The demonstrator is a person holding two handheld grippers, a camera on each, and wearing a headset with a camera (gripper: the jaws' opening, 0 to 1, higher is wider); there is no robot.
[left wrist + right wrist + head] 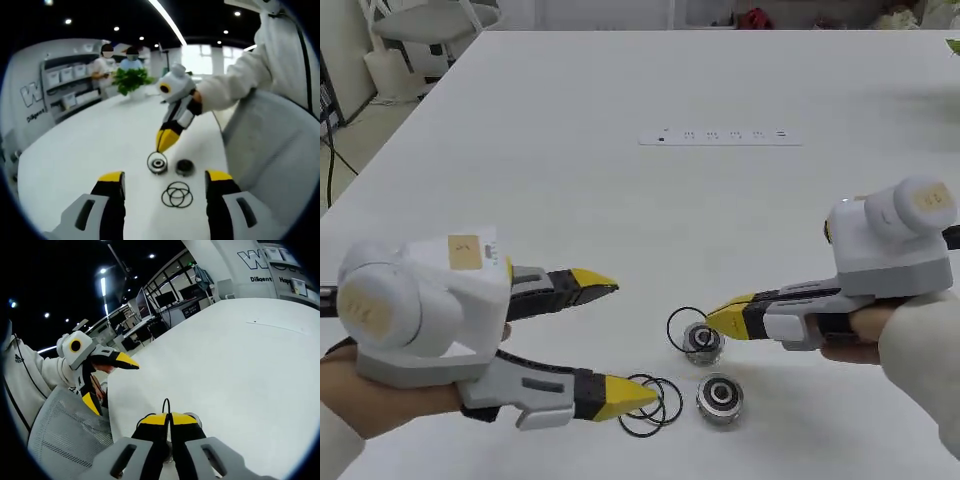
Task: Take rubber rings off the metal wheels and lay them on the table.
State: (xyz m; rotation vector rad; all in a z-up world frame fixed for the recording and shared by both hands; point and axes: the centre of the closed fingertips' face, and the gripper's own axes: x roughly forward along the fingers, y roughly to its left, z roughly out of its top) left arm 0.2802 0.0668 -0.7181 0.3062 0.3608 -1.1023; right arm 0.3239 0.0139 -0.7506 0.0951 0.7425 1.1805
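Note:
Two metal wheels lie on the white table: one (702, 341) under my right gripper, the other (720, 395) nearer me. My right gripper (716, 319) is shut on a thin black rubber ring (674, 327) that loops partly off the first wheel. In the right gripper view the ring (165, 405) rises from between the closed tips (170, 420). Several loose rings (653, 403) lie flat beside my left gripper (628, 340), which is open and holds nothing. In the left gripper view these rings (177, 195) lie between its jaws, and the wheels (158, 163) (184, 167) lie just beyond.
A white power strip (720, 137) lies mid-table, farther back. A chair (420, 20) stands past the far left corner. A potted plant (131, 80) stands at the table's end, with people and shelves behind it. My own white sleeve (240, 80) is in view.

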